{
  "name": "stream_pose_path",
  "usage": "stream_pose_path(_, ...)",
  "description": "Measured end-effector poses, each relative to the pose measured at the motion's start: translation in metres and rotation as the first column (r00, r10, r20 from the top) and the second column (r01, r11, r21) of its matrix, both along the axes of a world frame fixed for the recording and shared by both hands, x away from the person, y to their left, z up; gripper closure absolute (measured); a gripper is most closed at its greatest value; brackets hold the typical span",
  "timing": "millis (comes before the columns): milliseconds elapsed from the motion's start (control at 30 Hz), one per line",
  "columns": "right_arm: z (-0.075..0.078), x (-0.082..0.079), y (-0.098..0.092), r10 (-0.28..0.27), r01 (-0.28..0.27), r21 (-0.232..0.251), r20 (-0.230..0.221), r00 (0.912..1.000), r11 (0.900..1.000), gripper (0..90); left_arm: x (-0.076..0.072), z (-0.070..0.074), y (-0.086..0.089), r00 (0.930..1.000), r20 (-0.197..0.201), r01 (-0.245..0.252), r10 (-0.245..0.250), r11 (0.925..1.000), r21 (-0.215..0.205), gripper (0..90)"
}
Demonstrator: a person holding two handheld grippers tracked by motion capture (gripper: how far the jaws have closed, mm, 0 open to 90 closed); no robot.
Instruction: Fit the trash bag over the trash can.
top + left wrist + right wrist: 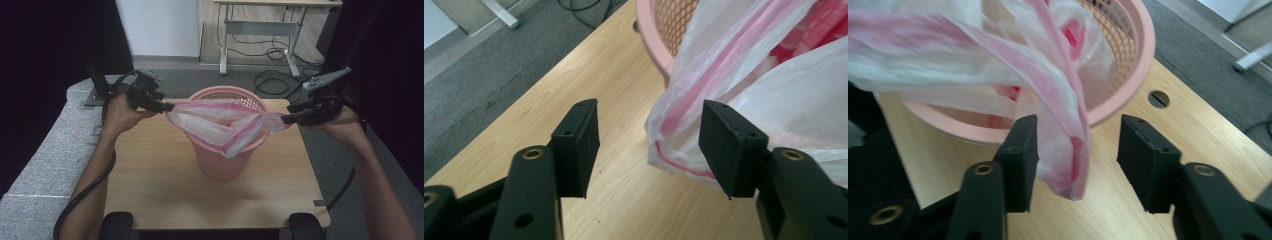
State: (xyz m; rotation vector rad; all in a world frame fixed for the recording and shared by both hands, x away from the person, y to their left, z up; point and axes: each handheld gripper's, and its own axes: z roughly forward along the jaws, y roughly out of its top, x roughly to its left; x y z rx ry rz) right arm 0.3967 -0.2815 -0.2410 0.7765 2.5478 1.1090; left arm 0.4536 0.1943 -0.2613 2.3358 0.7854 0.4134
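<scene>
A pink mesh basket (227,150) stands in the middle of the wooden table (150,175). A pink and white plastic bag (220,125) is stretched over its mouth. My left gripper (167,106) is at the bag's left corner and my right gripper (285,119) at its right corner. In the left gripper view the jaws of the left gripper (651,112) stand open, with the bag's edge (744,65) lying loose by one jaw and the basket rim (659,40) behind. The right gripper (1080,125) is open too. The bag (1048,85) hangs slack between its jaws, before the basket (1133,55).
A grey padded ledge (45,150) runs along the table's left side. A metal-legged desk (260,30) with floor cables stands behind. The tabletop has a cable hole (1159,98) near the basket. Two black pads (116,225) sit at the table's front edge.
</scene>
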Motion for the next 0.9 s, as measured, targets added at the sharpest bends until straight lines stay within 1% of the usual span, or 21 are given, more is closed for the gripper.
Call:
stream_pose_path(67,0.007,0.000,-0.001,0.000,0.000,0.004,0.005,1.0000,1.000,46.9,-0.001,0.002,-0.001,0.9999,0.001,0.011,-0.011,0.9999,0.002,38.5)
stream_pose_path(167,0.018,0.003,-0.003,-0.022,0.022,0.014,0.015,0.9996,1.000,45.6,0.000,0.006,-0.004,0.9996,0.003,0.027,-0.027,0.9996,0.000,36.0)
stream_pose_path(267,0.024,0.015,0.001,-0.084,0.084,0.001,0.019,0.9963,0.996,42.4,0.002,0.006,-0.012,0.9984,-0.005,0.056,-0.056,0.9984,-0.011,34.4)
stream_pose_path(333,0.023,0.026,0.009,-0.115,0.115,-0.009,0.022,0.9931,0.993,38.8,0.005,0.004,-0.022,0.9971,-0.008,0.076,-0.076,0.9971,-0.005,34.3)
stream_pose_path(367,0.021,0.034,0.015,-0.128,0.128,-0.008,0.015,0.9916,0.992,36.7,0.006,0.003,-0.025,0.9965,-0.008,0.083,-0.084,0.9965,-0.004,33.8)
stream_pose_path(433,0.015,0.043,0.026,-0.127,0.127,-0.006,0.007,0.9919,0.992,33.7,0.010,-0.002,-0.034,0.9956,-0.010,0.093,-0.093,0.9957,0.003,33.0)
stream_pose_path(500,0.005,0.052,0.039,-0.115,0.115,-0.017,-0.009,0.9933,0.993,29.3,0.015,-0.008,-0.043,0.9954,-0.016,0.094,-0.094,0.9955,0.003,33.0)
stream_pose_path(567,-0.008,0.058,0.052,-0.101,0.100,-0.038,-0.026,0.9946,0.994,26.6,0.020,-0.013,-0.050,0.9963,-0.004,0.086,-0.086,0.9960,0.022,32.8)
stream_pose_path(633,-0.021,0.060,0.060,-0.090,0.088,-0.068,-0.037,0.9952,0.994,24.7,0.026,-0.017,-0.053,0.9977,0.000,0.068,-0.068,0.9974,0.024,32.9)
stream_pose_path(700,-0.032,0.060,0.063,-0.103,0.099,-0.110,-0.033,0.9941,0.989,23.9,0.031,-0.020,-0.053,0.9989,0.007,0.045,-0.046,0.9987,0.022,34.0)
stream_pose_path(767,-0.040,0.062,0.059,-0.123,0.118,-0.125,-0.029,0.9920,0.985,24.1,0.037,-0.024,-0.051,0.9992,-0.002,0.039,-0.039,0.9992,0.014,34.5)
stream_pose_path(833,-0.046,0.063,0.055,-0.146,0.141,-0.128,-0.025,0.9890,0.982,26.5,0.042,-0.030,-0.049,0.9991,-0.022,0.037,-0.037,0.9993,-0.008,34.9)
stream_pose_path(900,-0.052,0.065,0.051,-0.146,0.141,-0.109,-0.044,0.9883,0.984,32.8,0.045,-0.036,-0.048,0.9981,-0.042,0.043,-0.044,0.9985,-0.034,35.9)
